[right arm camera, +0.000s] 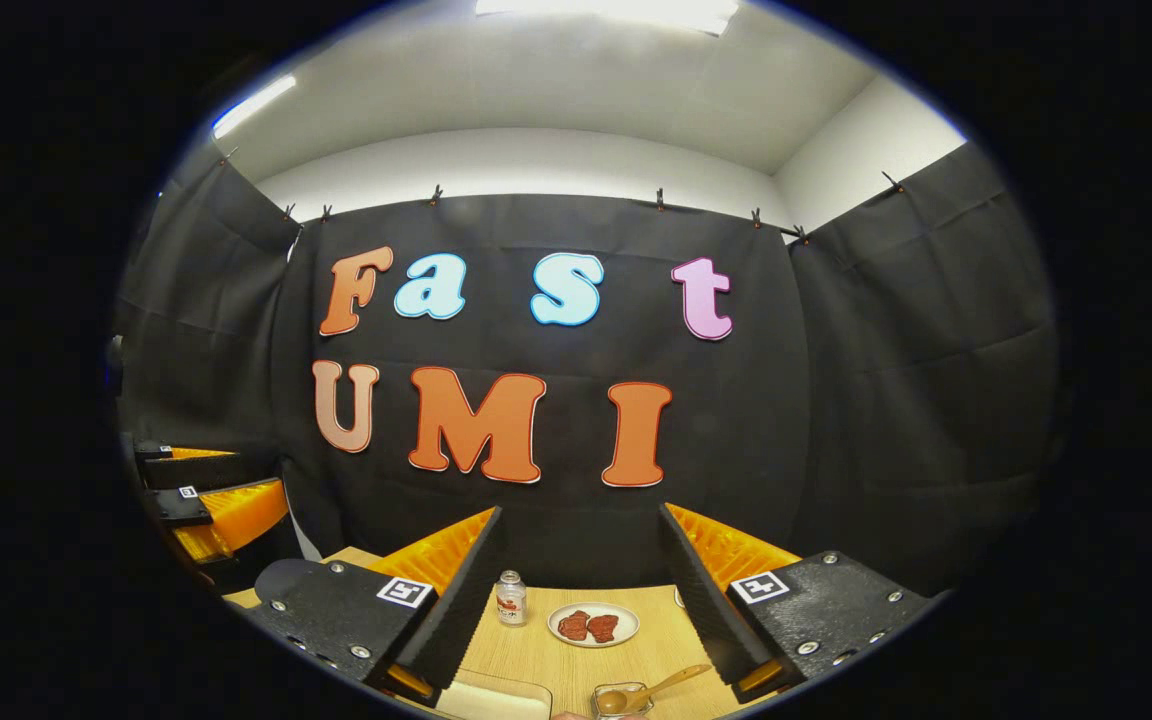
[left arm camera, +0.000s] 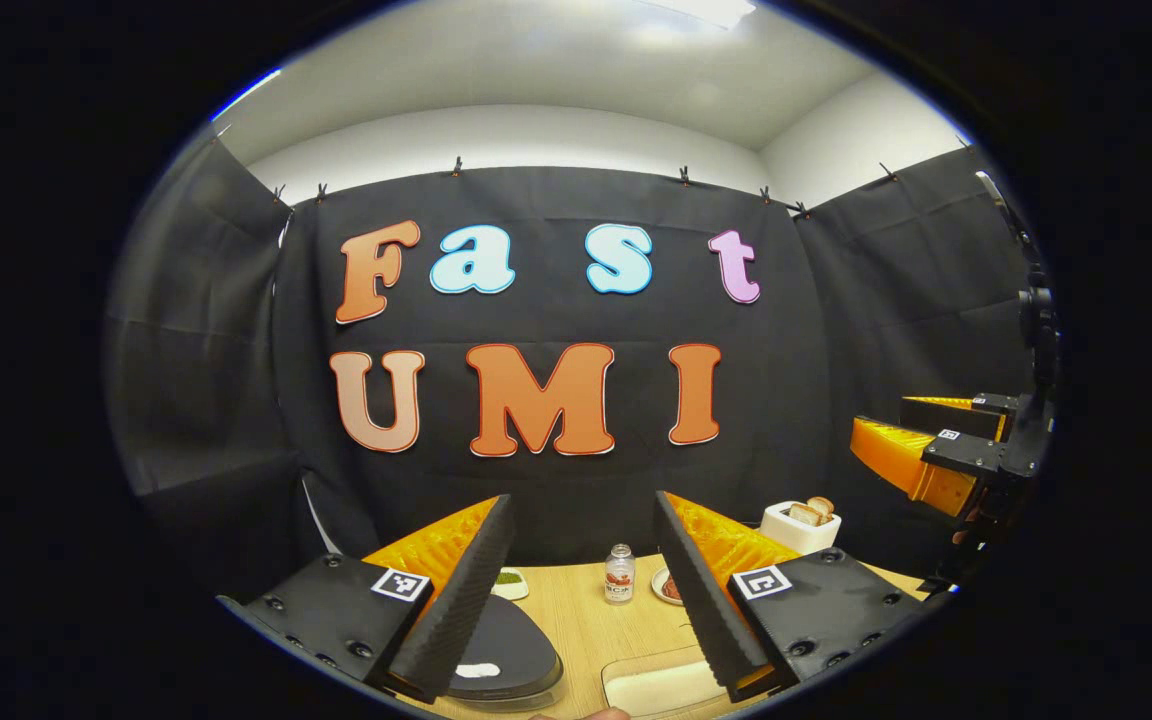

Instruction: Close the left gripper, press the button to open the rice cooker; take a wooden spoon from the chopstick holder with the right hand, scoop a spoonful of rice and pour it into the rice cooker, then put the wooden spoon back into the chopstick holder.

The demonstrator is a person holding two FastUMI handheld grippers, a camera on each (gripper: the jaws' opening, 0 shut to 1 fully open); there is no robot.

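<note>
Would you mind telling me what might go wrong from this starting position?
The left gripper is open, though the task wants it shut before pressing; an open finger could miss the button on the rice cooker. The bottle and plate stand near the spoon, so the open right gripper might bump them.

Recording booth, mock kitchen: black cloth wall (right arm camera: pixel 886 400) clipped up behind wooden bench (right arm camera: pixel 586 665); toaster (left arm camera: pixel 799 527), small bottle (right arm camera: pixel 510 598), food plate (right arm camera: pixel 593 625) on bench.

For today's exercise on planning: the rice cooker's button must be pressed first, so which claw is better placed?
Left. The left claw hangs open just above the rice cooker, though it must shut first.
</note>
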